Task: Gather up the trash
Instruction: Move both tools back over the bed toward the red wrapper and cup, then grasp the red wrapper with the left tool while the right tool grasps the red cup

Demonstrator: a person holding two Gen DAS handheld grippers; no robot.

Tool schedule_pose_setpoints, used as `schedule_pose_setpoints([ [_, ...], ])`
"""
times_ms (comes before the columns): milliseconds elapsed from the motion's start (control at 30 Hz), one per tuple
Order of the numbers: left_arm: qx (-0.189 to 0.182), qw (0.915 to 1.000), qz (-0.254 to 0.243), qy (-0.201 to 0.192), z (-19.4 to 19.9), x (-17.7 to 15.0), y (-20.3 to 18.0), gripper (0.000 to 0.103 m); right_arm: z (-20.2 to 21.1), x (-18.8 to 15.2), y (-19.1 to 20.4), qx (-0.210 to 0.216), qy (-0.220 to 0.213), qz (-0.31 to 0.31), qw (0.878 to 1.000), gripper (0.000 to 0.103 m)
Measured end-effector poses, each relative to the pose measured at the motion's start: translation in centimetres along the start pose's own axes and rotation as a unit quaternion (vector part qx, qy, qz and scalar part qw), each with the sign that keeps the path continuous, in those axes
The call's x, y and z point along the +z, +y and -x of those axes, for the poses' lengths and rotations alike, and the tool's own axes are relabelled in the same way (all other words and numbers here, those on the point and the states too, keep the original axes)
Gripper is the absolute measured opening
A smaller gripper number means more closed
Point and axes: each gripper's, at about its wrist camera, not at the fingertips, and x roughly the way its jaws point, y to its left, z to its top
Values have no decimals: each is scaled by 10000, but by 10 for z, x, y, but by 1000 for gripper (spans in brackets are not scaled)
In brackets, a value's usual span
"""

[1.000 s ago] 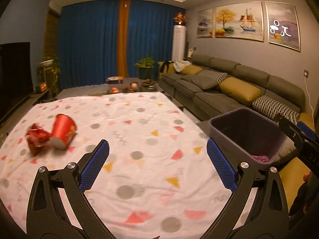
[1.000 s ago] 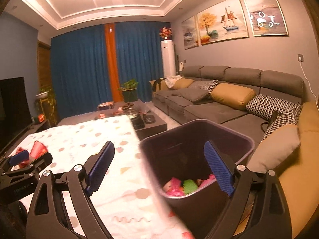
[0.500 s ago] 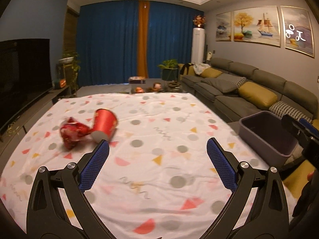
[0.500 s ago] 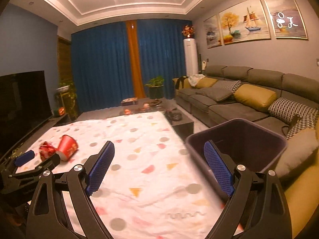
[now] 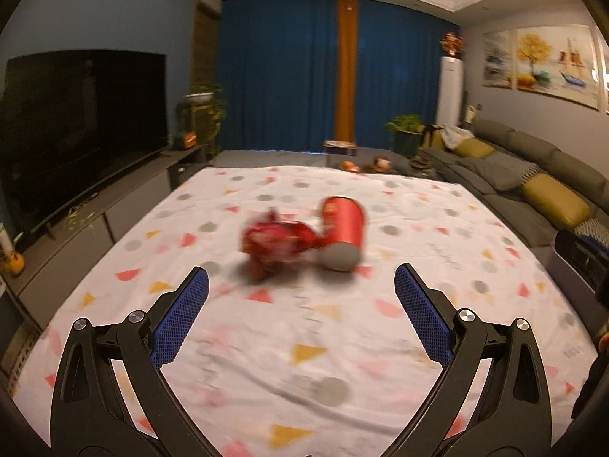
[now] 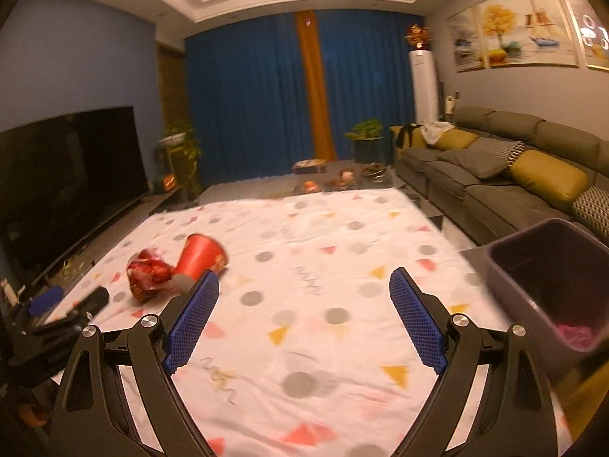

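Observation:
A crumpled red wrapper point(image 5: 276, 245) point(image 6: 147, 278) and a red paper cup point(image 5: 342, 230) point(image 6: 200, 259) on its side lie touching each other on the patterned tablecloth point(image 5: 304, 342) point(image 6: 323, 304). My left gripper point(image 5: 300, 285) is open and empty, facing them from just short of the pair. My right gripper point(image 6: 304, 289) is open and empty over the cloth, to the right of the trash. A dark purple bin point(image 6: 548, 289) stands at the table's right edge with pink scraps inside. The left gripper's tip point(image 6: 68, 304) shows at the left in the right wrist view.
A grey sofa point(image 6: 514, 175) with yellow cushions runs along the right wall. A television point(image 5: 83, 122) on a low cabinet lines the left. A coffee table point(image 6: 335, 179) with small items stands beyond the cloth, before blue curtains point(image 5: 289, 76).
Both grippers swung left, away from the bin. The wrapper and cup now sit centred ahead of the left gripper and closer to it. The bin slid to the right edge of the right wrist view.

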Motion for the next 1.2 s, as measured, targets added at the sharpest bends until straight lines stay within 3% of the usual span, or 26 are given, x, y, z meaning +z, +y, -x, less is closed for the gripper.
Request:
schedule_pose_setpoints([
  [200, 194, 9997, 134, 17, -29, 10, 38, 96, -31, 3, 27, 106, 114, 94, 9998, 88],
  [533, -308, 9972, 573, 381, -97, 29, 58, 96, -89, 11, 59, 221, 354, 110, 9991, 88],
  [633, -436, 9966, 472, 509, -120, 36, 52, 95, -101, 11, 65, 239, 398, 129, 9988, 88],
  [700, -460, 9956, 372, 726, -138, 36, 49, 89, -107, 12, 66, 259, 428, 131, 9987, 88],
  [833, -609, 9901, 297, 1230, -162, 30, 45, 56, -120, 14, 73, 270, 461, 198, 9984, 88],
  [900, -601, 9905, 115, 1230, -164, 26, 42, 48, -126, 15, 76, 283, 483, 204, 9982, 88],
  [967, -592, 9900, 77, 1281, -167, 25, 42, 23, -133, 15, 81, 332, 539, 228, 9977, 88],
  [1200, -582, 9896, 415, 1246, -167, 23, 59, 17, -155, 10, 99, 442, 806, 302, 9953, 88],
])
